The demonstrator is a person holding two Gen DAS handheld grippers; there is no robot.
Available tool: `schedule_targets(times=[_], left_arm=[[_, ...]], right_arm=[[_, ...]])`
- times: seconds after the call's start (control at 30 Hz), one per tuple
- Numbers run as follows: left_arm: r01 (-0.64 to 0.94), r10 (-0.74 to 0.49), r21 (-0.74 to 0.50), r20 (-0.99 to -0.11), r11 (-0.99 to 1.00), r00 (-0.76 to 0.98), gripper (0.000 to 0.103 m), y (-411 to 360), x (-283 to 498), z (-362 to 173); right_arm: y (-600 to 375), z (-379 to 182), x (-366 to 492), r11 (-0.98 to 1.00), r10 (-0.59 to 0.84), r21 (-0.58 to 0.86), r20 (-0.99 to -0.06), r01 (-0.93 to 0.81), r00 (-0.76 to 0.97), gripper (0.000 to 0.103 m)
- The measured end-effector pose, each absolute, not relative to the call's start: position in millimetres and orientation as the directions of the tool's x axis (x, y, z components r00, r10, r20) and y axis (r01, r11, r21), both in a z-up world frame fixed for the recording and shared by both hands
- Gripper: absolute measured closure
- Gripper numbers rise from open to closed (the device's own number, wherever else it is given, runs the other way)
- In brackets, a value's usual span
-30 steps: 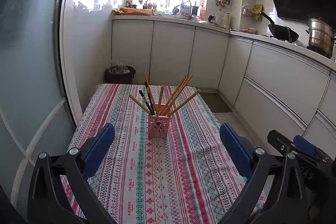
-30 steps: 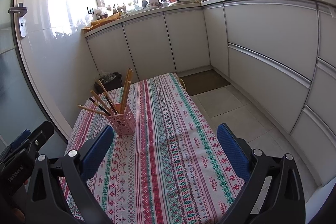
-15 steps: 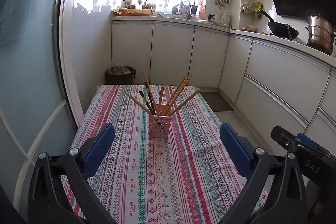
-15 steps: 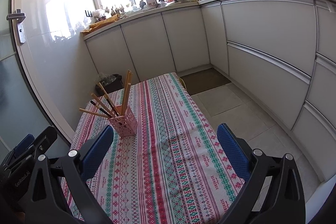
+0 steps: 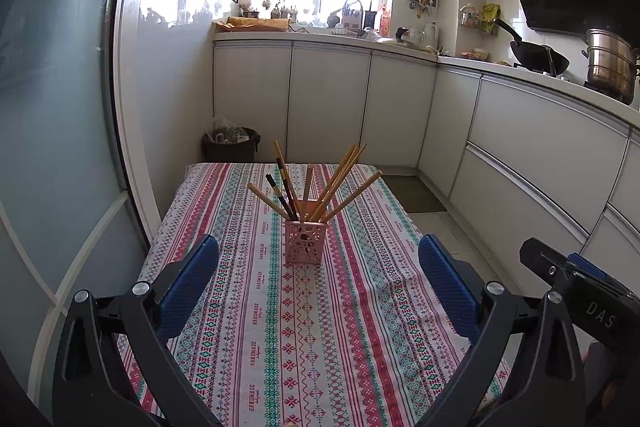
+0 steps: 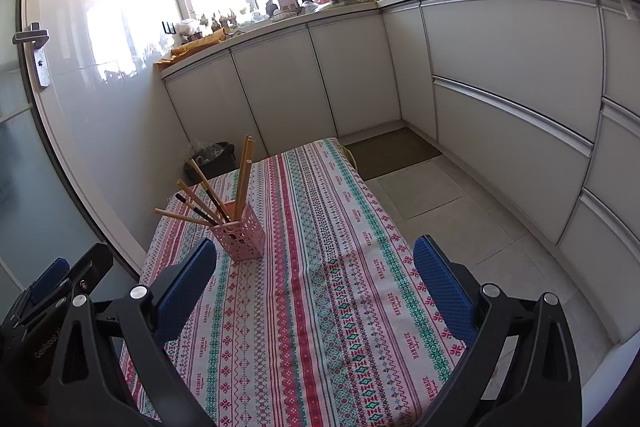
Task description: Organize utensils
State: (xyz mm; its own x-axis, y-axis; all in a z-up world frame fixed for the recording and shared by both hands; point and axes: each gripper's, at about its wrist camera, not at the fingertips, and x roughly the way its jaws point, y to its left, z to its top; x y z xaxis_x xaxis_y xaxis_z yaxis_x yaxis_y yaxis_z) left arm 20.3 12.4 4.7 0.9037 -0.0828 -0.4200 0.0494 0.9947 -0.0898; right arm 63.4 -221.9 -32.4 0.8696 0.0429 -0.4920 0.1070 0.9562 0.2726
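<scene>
Both the left gripper [image 5: 318, 291] and the right gripper [image 6: 314, 287] have drawn back slightly, jaws spread and empty, from the pink holder [image 5: 304, 241] standing mid-worktop [image 5: 360, 347] with the chopsticks [image 5: 316, 183] in it, so the tidying looks finished.

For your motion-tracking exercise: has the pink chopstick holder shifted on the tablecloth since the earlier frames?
No. The pink chopstick holder stands on the same tablecloth stripes.

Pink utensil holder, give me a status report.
Left gripper open, empty. Right gripper open, empty. Pink perforated plastic holder upright on striped tablecloth, wooden and dark chopsticks fanned inside. Nothing blocking.
</scene>
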Motion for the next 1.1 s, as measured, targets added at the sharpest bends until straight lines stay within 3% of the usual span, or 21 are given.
schedule_targets(times=[0.9,1.1], left_arm=[[0.022,-0.078,-0.137,-0.419,0.99,0.905,0.007,23.0,24.0,7.2],[-0.064,0.045,-0.032,-0.422,0.997,0.905,0.007,18.1,26.4,7.7]], right_arm=[[-220.3,-34.8,66.9,0.955,0.053,0.276,-0.508,0.104,0.86,0.007],[-219.3,-35.9,67.6,0.956,0.056,0.274,-0.512,0.101,0.857,0.007]])
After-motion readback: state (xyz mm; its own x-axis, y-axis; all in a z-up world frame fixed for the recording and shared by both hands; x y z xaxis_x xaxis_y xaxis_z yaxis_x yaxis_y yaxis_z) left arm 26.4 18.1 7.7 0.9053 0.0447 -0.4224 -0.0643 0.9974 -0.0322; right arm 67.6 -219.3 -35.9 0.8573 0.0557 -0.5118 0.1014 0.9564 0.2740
